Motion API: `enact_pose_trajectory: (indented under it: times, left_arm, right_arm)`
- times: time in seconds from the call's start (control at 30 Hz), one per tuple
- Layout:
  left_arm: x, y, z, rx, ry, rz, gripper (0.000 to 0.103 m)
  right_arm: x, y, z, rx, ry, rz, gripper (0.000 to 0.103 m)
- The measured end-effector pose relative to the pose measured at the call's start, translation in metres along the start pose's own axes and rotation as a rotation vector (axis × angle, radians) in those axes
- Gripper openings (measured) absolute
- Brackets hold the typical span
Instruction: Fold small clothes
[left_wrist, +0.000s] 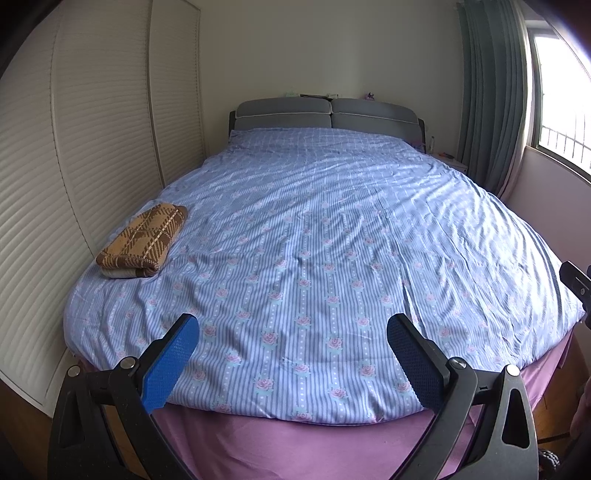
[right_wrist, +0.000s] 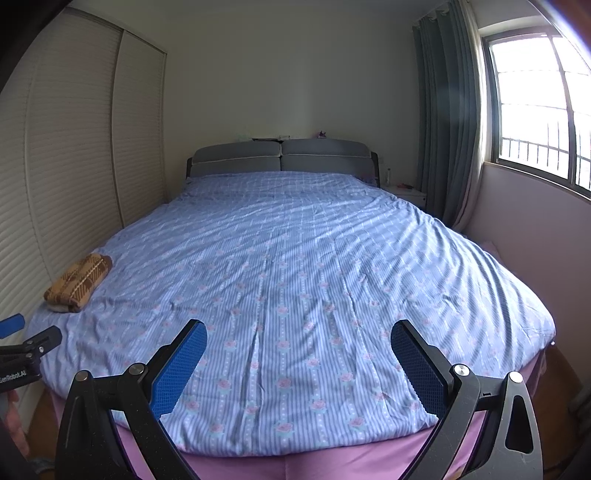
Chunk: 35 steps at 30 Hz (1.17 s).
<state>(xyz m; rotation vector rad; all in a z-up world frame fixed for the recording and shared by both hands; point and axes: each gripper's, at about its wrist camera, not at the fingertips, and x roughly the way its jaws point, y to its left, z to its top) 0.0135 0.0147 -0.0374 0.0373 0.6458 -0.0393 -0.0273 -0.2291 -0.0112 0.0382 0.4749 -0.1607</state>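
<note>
A brown plaid garment (left_wrist: 142, 242), folded into a neat rectangle, lies on the bed near its left edge; it also shows in the right wrist view (right_wrist: 77, 282). My left gripper (left_wrist: 293, 332) is open and empty, held above the foot of the bed, well short of the garment. My right gripper (right_wrist: 298, 338) is open and empty too, over the foot of the bed. Part of the left gripper (right_wrist: 22, 343) shows at the left edge of the right wrist view.
The bed carries a blue striped floral duvet (left_wrist: 332, 229) over a pink sheet (left_wrist: 295, 446), with a grey headboard (left_wrist: 325, 116). Louvred wardrobe doors (left_wrist: 74, 147) stand left. A curtain (left_wrist: 491, 92), a window (right_wrist: 535, 110) and a nightstand (right_wrist: 406, 194) are right.
</note>
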Motion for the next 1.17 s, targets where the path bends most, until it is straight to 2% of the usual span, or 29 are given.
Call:
enact_pose_trajectory:
  times: [0.2,0.37,0.7,1.17]
  left_arm:
    - [0.002,-0.002,-0.001,0.002,0.023,-0.003,0.103]
    - [-0.002,-0.006,-0.003,0.027,-0.007,0.038,0.103]
    - [-0.005,-0.006,0.000,0.010,-0.021,0.002,0.103]
    - [0.002,-0.012,-0.004,0.028,0.010,-0.026,0.102]
  right_arm:
    - [0.001,0.001,0.003,0.002,0.008,0.005,0.101]
    - [0.001,0.001,0.004,0.003,0.004,0.003,0.101]
    - [0.001,-0.001,0.003,0.005,0.002,0.000,0.101]
    - [0.003,0.000,0.002,0.015,0.008,-0.005,0.101]
